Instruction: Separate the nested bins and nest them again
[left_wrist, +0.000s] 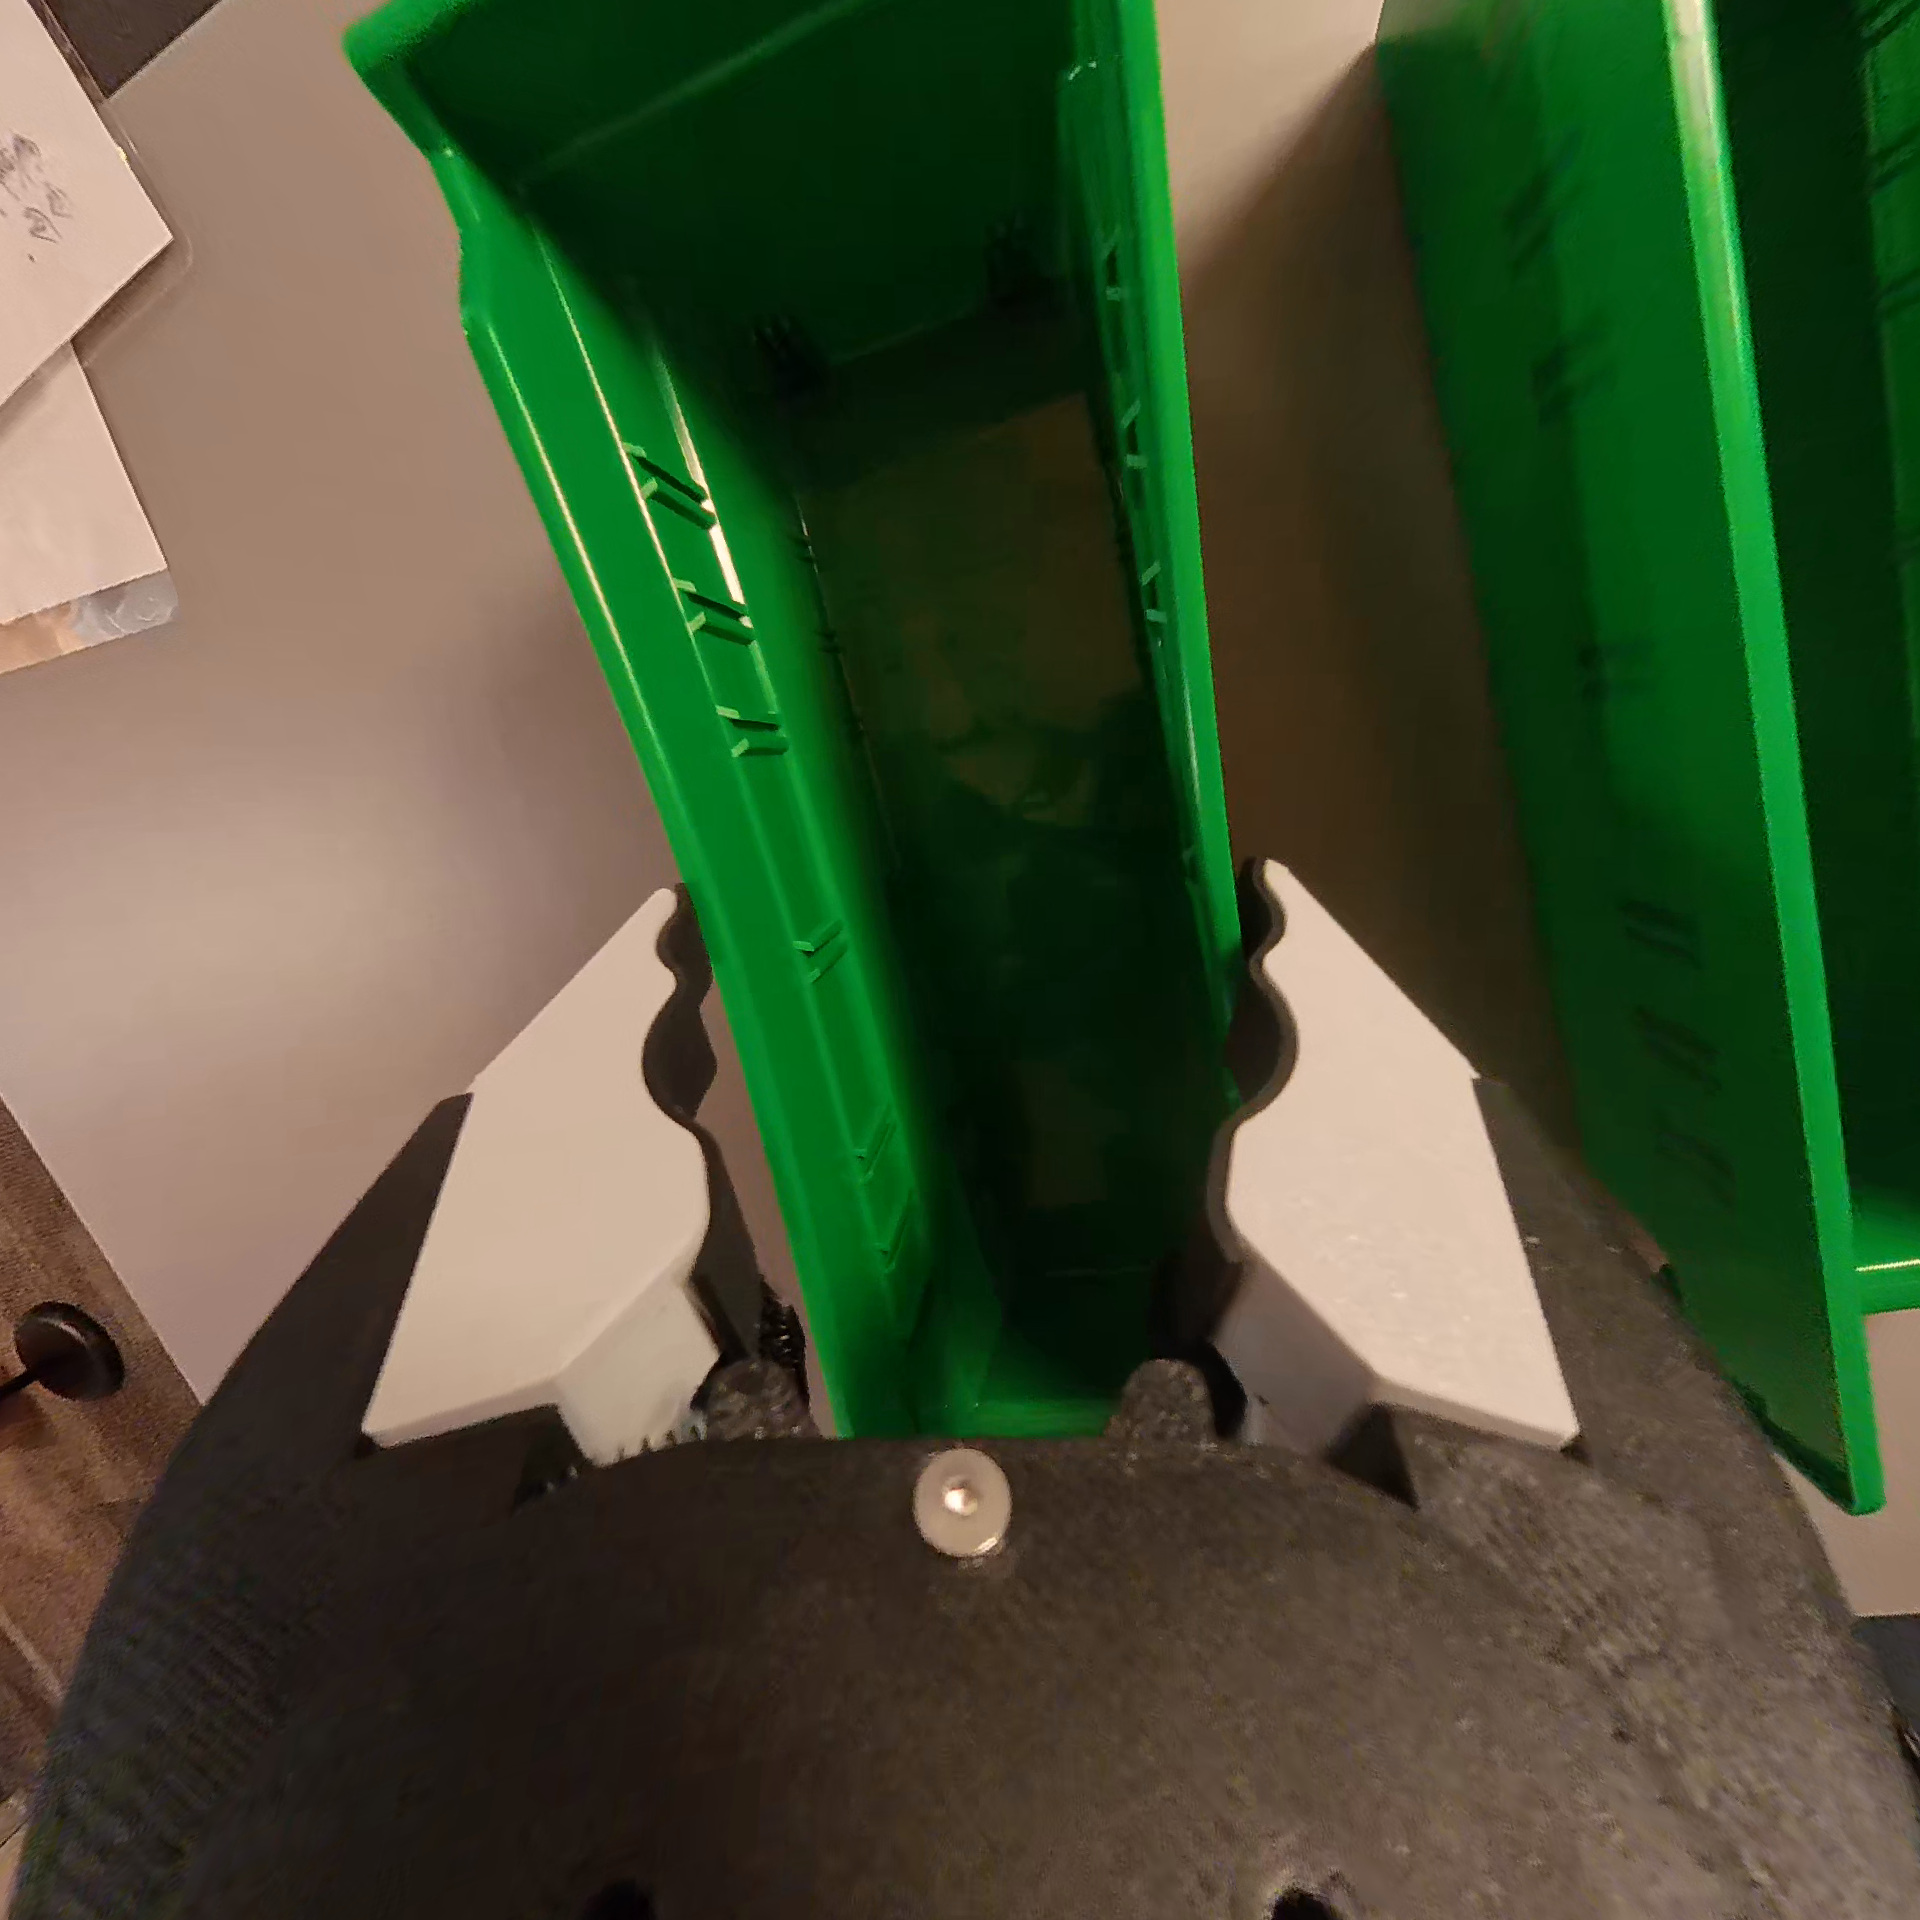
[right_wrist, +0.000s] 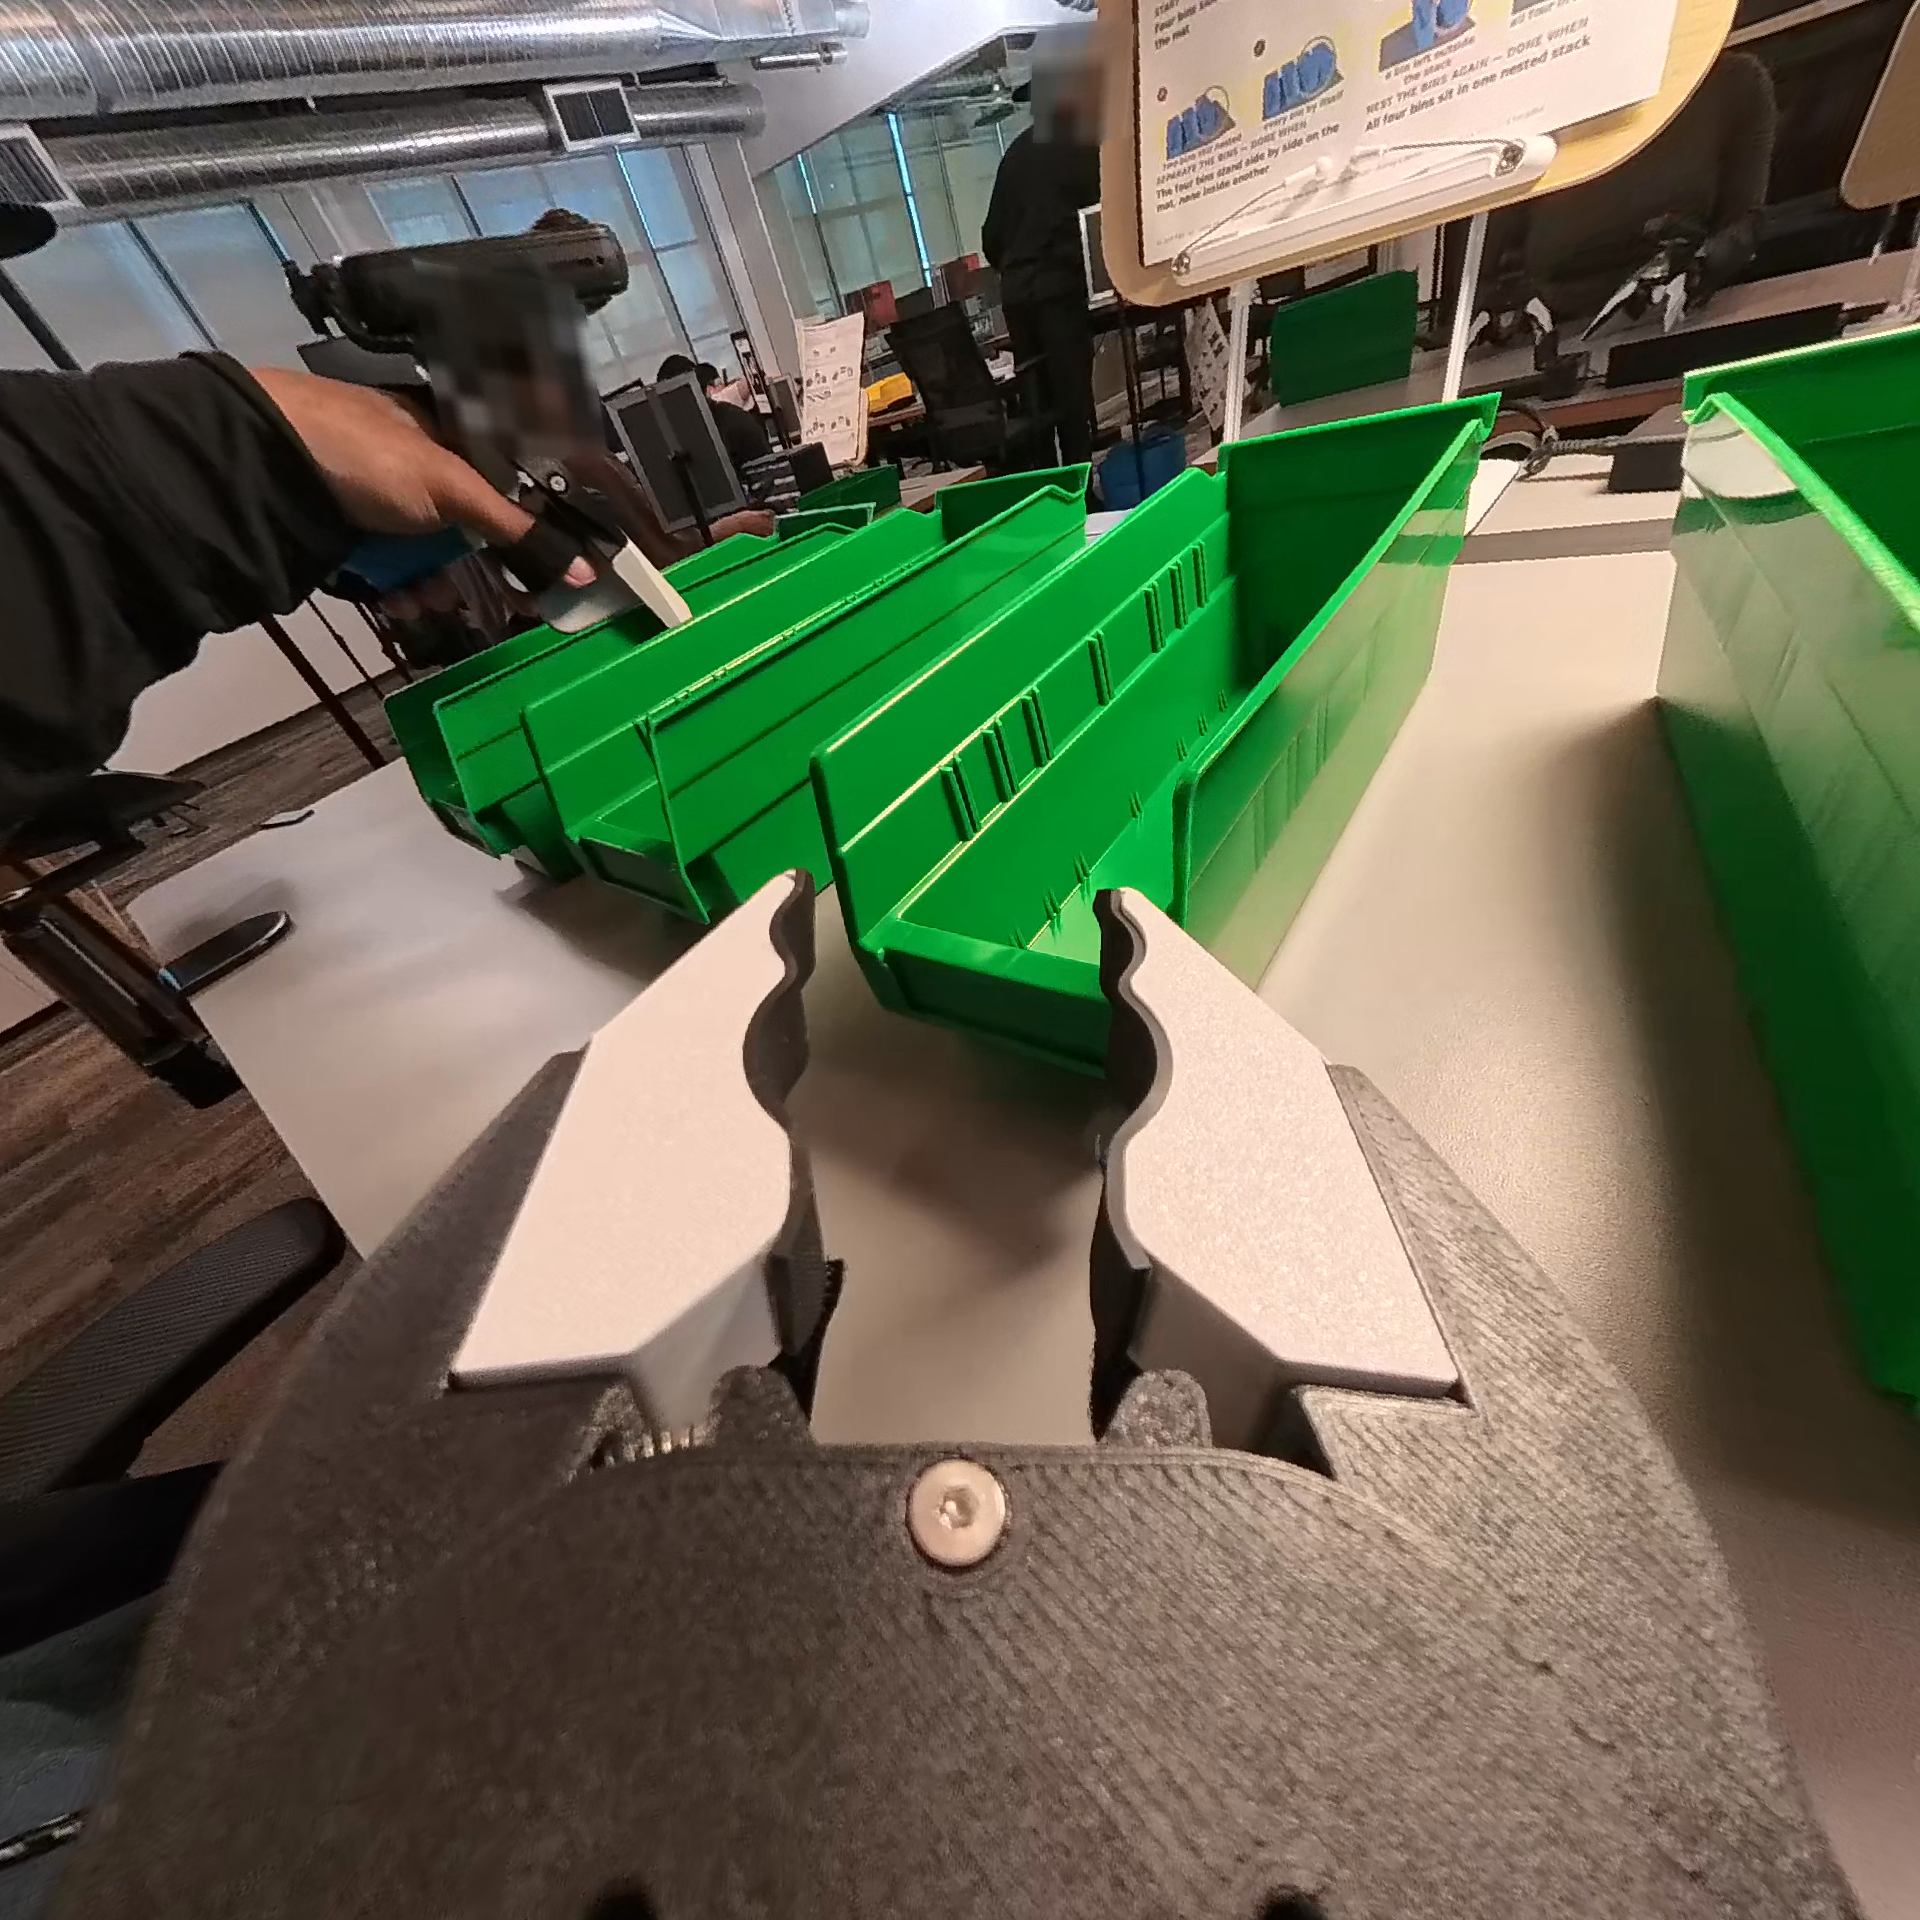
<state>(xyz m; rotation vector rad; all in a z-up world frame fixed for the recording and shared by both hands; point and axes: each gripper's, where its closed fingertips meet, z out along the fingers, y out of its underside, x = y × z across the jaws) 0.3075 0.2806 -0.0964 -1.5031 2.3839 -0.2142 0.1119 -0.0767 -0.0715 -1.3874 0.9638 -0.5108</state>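
Note:
Several long green bins lie on a pale table (right_wrist: 1455, 1039). In the left wrist view my left gripper (left_wrist: 966, 894) straddles the near end of a green bin (left_wrist: 935, 312). Its jaws stand wide, with a pad against each side wall. A second wall shows inside each rim, so it looks nested. The right wrist view shows that gripper (right_wrist: 623, 597), held by a hand (right_wrist: 395, 468), at the left end of a leaning stack of nested bins (right_wrist: 727, 707). My right gripper (right_wrist: 951, 914) is open and empty, just in front of the near end of a single bin (right_wrist: 1143, 779).
Another green bin (right_wrist: 1787, 831) stands at the right; it also shows in the left wrist view (left_wrist: 1621, 623). Papers (left_wrist: 62, 312) lie on the table at the left. A clipboard stand (right_wrist: 1351, 135) rises behind the bins. A dark chair (right_wrist: 156, 1330) sits by the table's left edge.

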